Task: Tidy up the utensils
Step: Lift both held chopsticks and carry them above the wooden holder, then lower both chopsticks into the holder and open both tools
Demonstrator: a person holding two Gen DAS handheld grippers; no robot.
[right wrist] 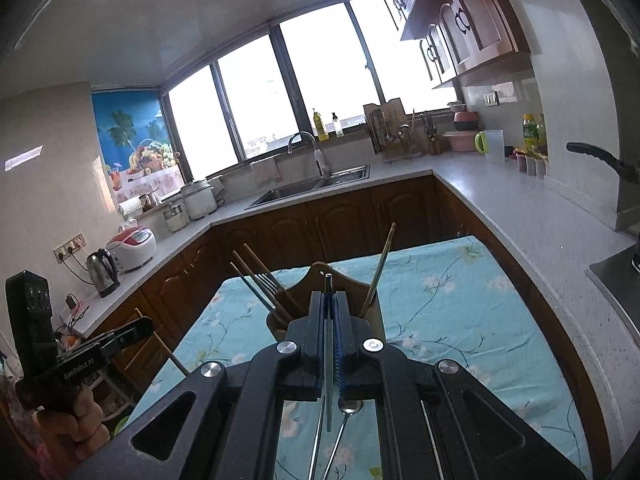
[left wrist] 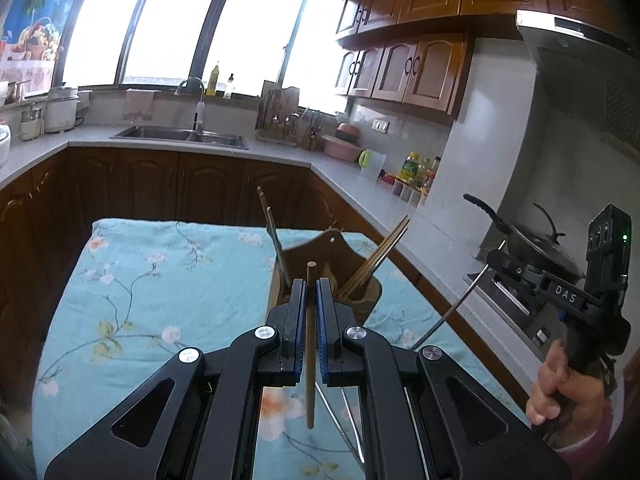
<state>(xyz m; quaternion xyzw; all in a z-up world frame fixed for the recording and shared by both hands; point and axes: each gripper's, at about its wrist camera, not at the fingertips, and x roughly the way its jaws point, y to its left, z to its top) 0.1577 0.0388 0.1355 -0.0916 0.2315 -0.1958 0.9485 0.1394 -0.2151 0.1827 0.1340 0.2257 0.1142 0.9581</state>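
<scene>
My left gripper (left wrist: pixel 311 286) is shut on a wooden chopstick (left wrist: pixel 310 360) that stands nearly upright between its blue pads. Just behind it stands the wooden utensil holder (left wrist: pixel 334 252) on the floral tablecloth (left wrist: pixel 140 280), with chopsticks (left wrist: pixel 384 252) in its right side and a metal utensil (left wrist: pixel 276 236) in its left. My right gripper (right wrist: pixel 329 298) is shut on a thin metal utensil (right wrist: pixel 329 360), in front of the same holder (right wrist: pixel 320 276). A spoon (right wrist: pixel 350 406) and another metal handle (right wrist: pixel 318 436) lie on the cloth below it.
The table stands close to an L-shaped counter (left wrist: pixel 352 192) with a sink (left wrist: pixel 180 134), bottles and a jug. A stove with a wok (left wrist: pixel 536 248) is at the right. The other gripper (left wrist: pixel 494 258), held by a hand (left wrist: pixel 568 384), hovers right of the table.
</scene>
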